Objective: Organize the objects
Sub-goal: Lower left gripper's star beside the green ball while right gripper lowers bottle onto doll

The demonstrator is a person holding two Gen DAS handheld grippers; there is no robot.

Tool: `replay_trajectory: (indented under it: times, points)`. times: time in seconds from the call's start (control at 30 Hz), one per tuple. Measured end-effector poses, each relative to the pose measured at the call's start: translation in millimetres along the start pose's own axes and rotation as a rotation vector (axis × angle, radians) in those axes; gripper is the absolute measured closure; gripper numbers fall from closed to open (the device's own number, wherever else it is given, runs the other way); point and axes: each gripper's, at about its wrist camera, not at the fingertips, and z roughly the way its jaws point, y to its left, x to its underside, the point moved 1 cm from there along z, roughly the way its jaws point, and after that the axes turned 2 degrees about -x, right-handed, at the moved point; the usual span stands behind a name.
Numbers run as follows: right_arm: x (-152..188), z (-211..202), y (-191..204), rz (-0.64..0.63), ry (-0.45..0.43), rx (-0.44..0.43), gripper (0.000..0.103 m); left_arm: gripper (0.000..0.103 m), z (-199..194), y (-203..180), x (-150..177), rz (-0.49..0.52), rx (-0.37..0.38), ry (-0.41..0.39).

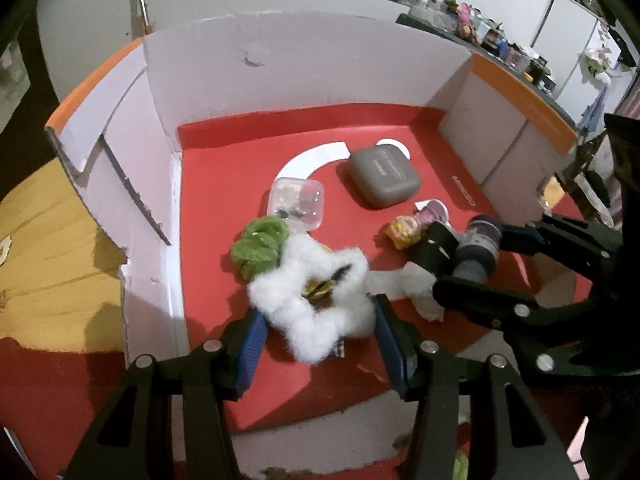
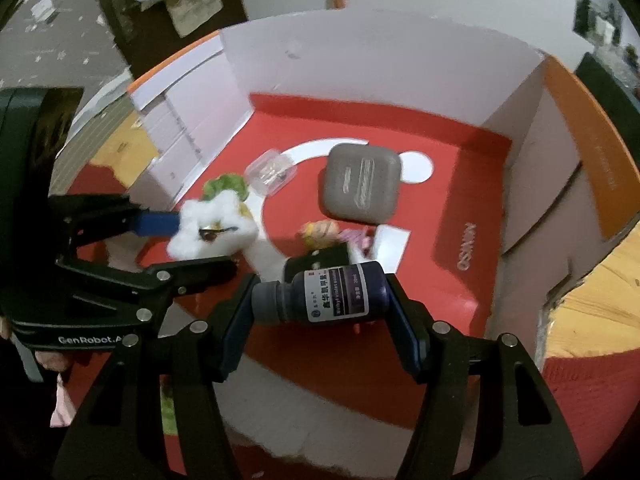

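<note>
My left gripper [image 1: 320,340] is shut on a white fluffy scrunchie [image 1: 312,312], which fills the gap between its blue pads, low over the red floor of an open cardboard box [image 1: 224,152]. Inside the scrunchie's ring a dark hair clip shows. My right gripper [image 2: 320,292] is shut on a dark purple bottle [image 2: 324,300] with a white label, held sideways by its cap and base. In the left wrist view the right gripper [image 1: 472,262] holds that bottle [image 1: 478,246] at the right. In the right wrist view the left gripper [image 2: 204,244] and scrunchie [image 2: 212,228] are at the left.
On the box floor lie a green scrunchie [image 1: 260,248], a clear plastic case [image 1: 298,200], a grey rounded case [image 1: 384,178], a small yellow-pink toy [image 1: 404,230], a black object [image 1: 434,248] and white wadding [image 1: 420,286]. White walls [image 2: 380,76] enclose the far sides.
</note>
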Motion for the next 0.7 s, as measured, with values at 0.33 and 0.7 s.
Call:
replay_trajectory:
  times: [0.33, 0.7]
  points:
    - [11, 2, 1, -0.020, 0.040, 0.028, 0.043, 0.049, -14, -9, 10, 0.039, -0.021, -0.042]
    - [9, 8, 0, -0.013, 0.001, 0.031, 0.043, 0.049, -5, -7, 11, 0.033, -0.040, -0.032]
